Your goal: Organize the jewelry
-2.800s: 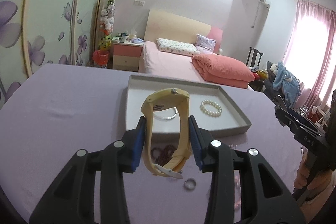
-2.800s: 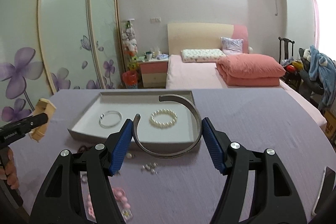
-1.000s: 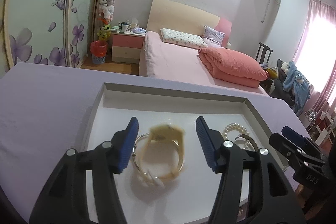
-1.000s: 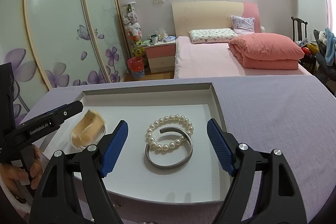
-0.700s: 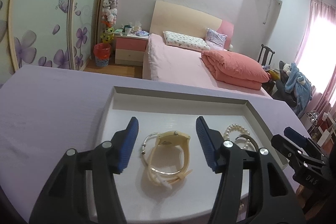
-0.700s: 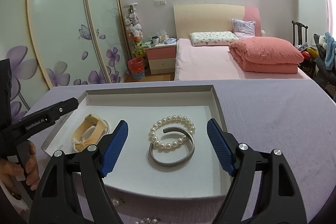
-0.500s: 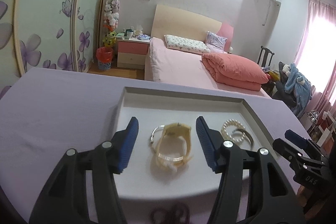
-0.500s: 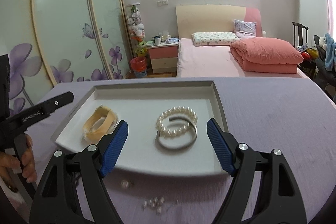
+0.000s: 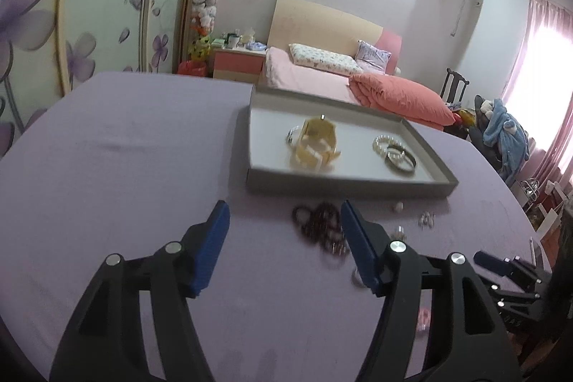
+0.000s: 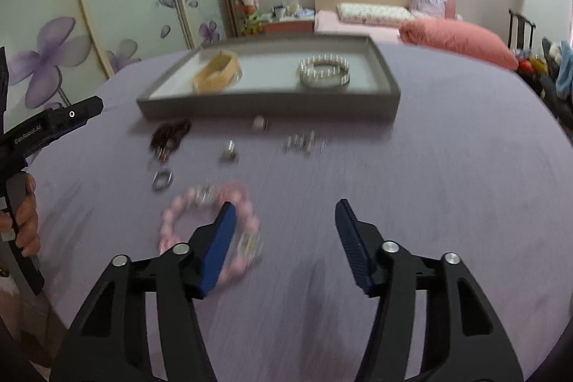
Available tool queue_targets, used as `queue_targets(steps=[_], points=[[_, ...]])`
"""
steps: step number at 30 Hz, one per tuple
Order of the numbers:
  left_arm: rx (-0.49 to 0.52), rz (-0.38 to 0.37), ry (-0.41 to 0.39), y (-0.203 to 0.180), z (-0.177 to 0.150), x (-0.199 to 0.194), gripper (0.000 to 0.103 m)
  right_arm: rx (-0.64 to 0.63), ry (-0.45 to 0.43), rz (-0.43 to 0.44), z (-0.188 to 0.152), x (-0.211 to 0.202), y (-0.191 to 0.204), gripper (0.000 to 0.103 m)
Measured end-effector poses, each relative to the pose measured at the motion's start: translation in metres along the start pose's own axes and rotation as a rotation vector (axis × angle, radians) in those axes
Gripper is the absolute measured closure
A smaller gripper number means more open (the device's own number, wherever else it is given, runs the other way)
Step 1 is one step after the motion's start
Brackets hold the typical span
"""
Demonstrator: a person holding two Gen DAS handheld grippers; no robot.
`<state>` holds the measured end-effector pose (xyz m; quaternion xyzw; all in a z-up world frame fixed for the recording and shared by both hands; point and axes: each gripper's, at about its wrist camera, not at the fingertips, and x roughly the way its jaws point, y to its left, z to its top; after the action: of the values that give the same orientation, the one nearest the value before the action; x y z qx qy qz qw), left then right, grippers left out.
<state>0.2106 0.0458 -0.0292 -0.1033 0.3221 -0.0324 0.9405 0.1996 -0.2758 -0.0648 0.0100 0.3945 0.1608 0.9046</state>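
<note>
A grey tray [image 9: 351, 185] [image 10: 265, 110] on the purple table holds a yellow watch [image 9: 315, 145] [image 10: 215, 73], a pearl bracelet [image 9: 385, 143] and a silver bangle [image 9: 401, 163]. My left gripper [image 9: 283, 247] is open and empty, just before the tray, near a dark red bead bracelet [image 9: 317, 224] [image 10: 168, 135]. My right gripper [image 10: 283, 238] is open and empty, its left finger over a pink bead bracelet [image 10: 179, 221]. A silver ring [image 10: 162, 179] lies nearby.
Small earrings and studs [image 10: 302, 142] lie scattered on the purple tablecloth [image 9: 107, 167] in front of the tray. A bed [image 9: 322, 77] and flowered wardrobe doors [image 9: 107, 6] stand behind the table. The other gripper and a hand [image 10: 25, 221] show at the left edge.
Both grippers let go of the watch and the bangle in the tray, then pulled back and down toward the loose jewelry in front of the tray.
</note>
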Motion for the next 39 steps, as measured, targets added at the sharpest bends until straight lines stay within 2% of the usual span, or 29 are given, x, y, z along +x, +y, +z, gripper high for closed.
queue_targets(steps=[8, 14, 20, 22, 26, 33, 39], points=[[-0.019, 0.014, 0.033, 0.007, -0.020, -0.009, 0.040, 0.048, 0.034, -0.014, -0.015, 0.009, 0.009, 0.063], [-0.010, 0.007, 0.052, 0.004, -0.027, -0.009, 0.040, 0.005, 0.042, -0.051, -0.019, 0.010, 0.021, 0.074], [0.008, -0.013, 0.076, -0.006, -0.033, -0.006, 0.040, -0.008, 0.042, -0.068, -0.025, 0.007, 0.025, 0.075], [0.014, -0.021, 0.084, -0.011, -0.034, -0.004, 0.040, -0.009, 0.040, -0.068, -0.026, 0.006, 0.024, 0.083], [0.027, -0.036, 0.104, -0.020, -0.038, 0.001, 0.040, -0.012, 0.030, -0.091, -0.028, 0.003, 0.017, 0.083], [0.072, -0.063, 0.169, -0.046, -0.047, 0.016, 0.040, 0.157, 0.014, -0.255, -0.025, -0.005, -0.047, 0.083], [0.105, -0.041, 0.235, -0.069, -0.052, 0.042, 0.042, 0.161, 0.002, -0.263, -0.029, -0.009, -0.057, 0.083]])
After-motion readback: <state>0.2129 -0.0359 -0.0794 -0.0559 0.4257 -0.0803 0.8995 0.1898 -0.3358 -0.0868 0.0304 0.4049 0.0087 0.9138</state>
